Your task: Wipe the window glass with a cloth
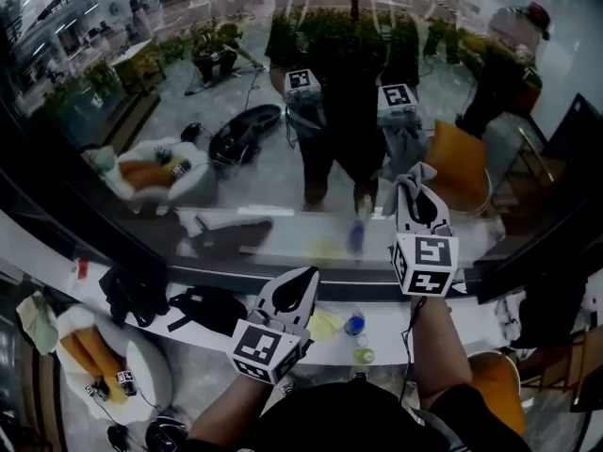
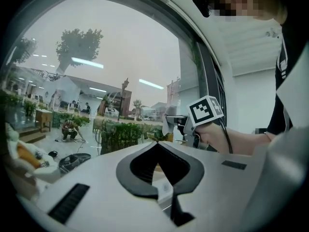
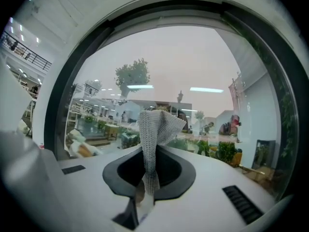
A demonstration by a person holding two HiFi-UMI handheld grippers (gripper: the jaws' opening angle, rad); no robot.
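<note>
Glass [image 3: 169,62] ahead; right hand-held gripper [image 1: 415,188] pinches cloth [image 3: 155,124].

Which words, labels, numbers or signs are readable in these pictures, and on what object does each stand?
No readable text anywhere.
Right marker cube: black-and-white square pattern only, no letters.
Left marker cube: the same.
Bottles on the sill: labels too small to read.

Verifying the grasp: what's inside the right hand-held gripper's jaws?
The right hand-held gripper pinches a grey cloth; its free end sticks out toward the window glass. Its lower end is hidden between the jaws.
</note>
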